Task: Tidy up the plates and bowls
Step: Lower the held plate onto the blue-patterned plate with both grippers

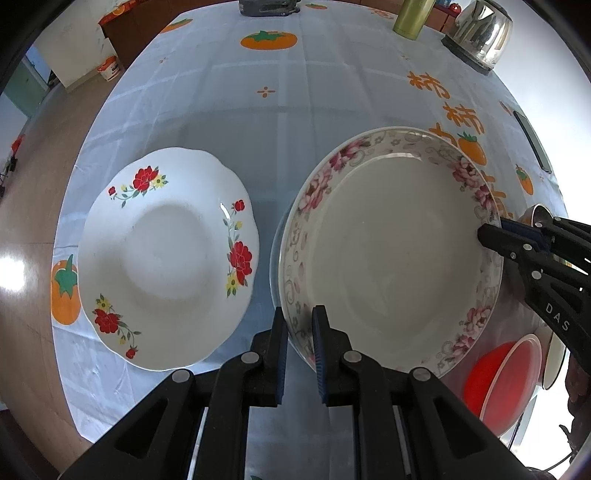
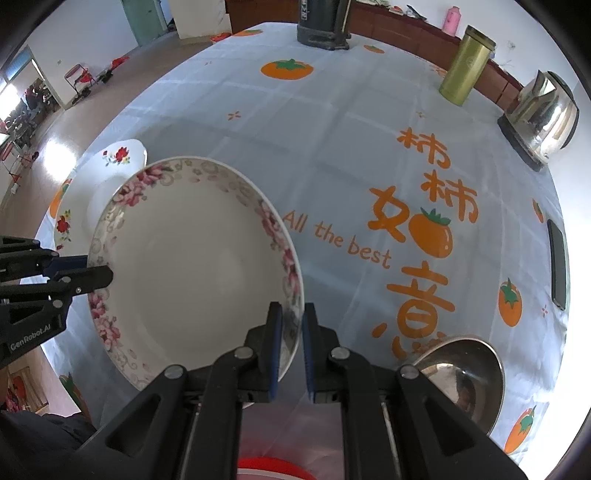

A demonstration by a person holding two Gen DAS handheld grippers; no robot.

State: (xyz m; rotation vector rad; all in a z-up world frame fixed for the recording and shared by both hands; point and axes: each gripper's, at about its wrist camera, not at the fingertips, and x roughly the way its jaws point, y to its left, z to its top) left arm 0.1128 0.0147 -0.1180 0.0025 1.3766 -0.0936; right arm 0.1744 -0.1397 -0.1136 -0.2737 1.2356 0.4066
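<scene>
A deep white plate with a pink flower border (image 1: 391, 251) (image 2: 192, 266) is gripped on opposite sides by both grippers. My left gripper (image 1: 300, 317) is shut on its near-left rim, and its black fingers also show at the left of the right wrist view (image 2: 103, 273). On the other side, my right gripper (image 2: 291, 312) is shut on the rim, and it also shows at the right edge of the left wrist view (image 1: 487, 236). A scalloped white plate with red flowers (image 1: 166, 258) (image 2: 122, 155) lies on the tablecloth to the left, partly hidden in the right wrist view.
A red bowl with a clear rim (image 1: 498, 380) and a steel bowl (image 2: 465, 373) sit near the right gripper. Farther back stand a green canister (image 2: 465, 66), a steel kettle (image 2: 543, 114) and a dark appliance (image 2: 325, 26). A phone (image 2: 557, 266) lies at the right edge.
</scene>
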